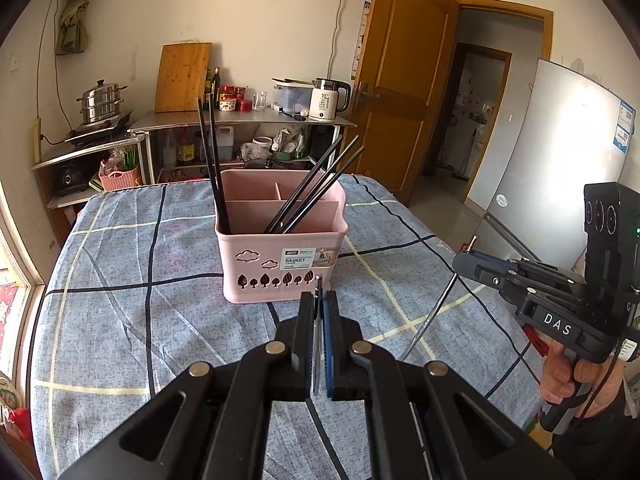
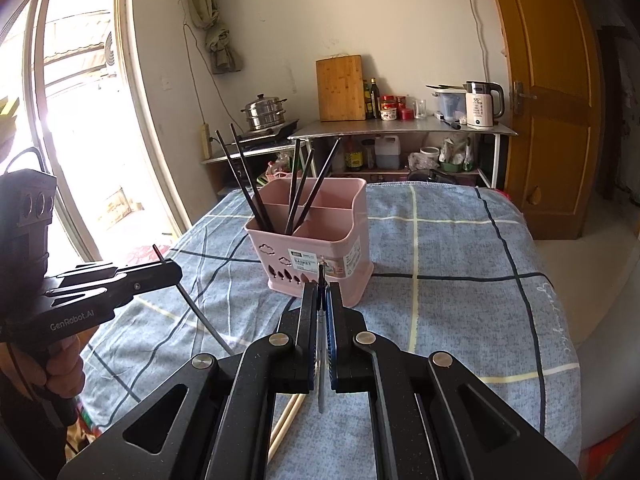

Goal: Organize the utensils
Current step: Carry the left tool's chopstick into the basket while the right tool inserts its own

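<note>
Partway done: 5 chopsticks already stand in the pink basket (image 1: 280,256), mid-table.
Left gripper (image 1: 319,304) and right gripper (image 2: 321,300) each pinch 1 thin metal chopstick (image 1: 430,318); wooden chopsticks (image 2: 286,424) wait at the near table edge.

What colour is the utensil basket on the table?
The basket is pale pink, with cloud and tree cut-outs on its front; the left wrist view shows it best.

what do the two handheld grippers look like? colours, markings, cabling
Both are matte black linkage frames with silver pivot rivets and blue pads inside the fingers. The left gripper carries white "GenRobot.AI" lettering; the right gripper reads "DAS", shows a green LED and a thin black cable by the bare hand.
</note>
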